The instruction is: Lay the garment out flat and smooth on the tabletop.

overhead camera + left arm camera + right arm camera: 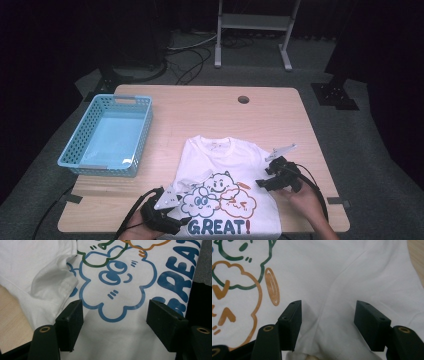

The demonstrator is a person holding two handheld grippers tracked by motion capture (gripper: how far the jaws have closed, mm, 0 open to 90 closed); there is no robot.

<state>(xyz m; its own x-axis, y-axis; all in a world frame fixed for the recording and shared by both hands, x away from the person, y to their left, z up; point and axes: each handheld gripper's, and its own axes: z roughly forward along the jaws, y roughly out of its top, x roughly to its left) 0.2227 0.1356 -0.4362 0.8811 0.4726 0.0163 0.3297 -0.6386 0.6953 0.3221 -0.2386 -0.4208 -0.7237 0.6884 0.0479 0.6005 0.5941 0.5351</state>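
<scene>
Folding shirt (225, 165) at desk's (200, 107) near edge. My left tongs (182, 220) apart, my right tongs (261, 183) apart, both empty. Next: clamp right side fabric, fold inward.

T-shirt (227, 165) hem runs past the near worktop (200, 107) edge, cut by the frame bottom; left gripper (165, 212) covers its near-left corner. In the left gripper view the "GREAT" lettering (180, 272) is cropped at right. Neck label (216, 145) too small to read
</scene>
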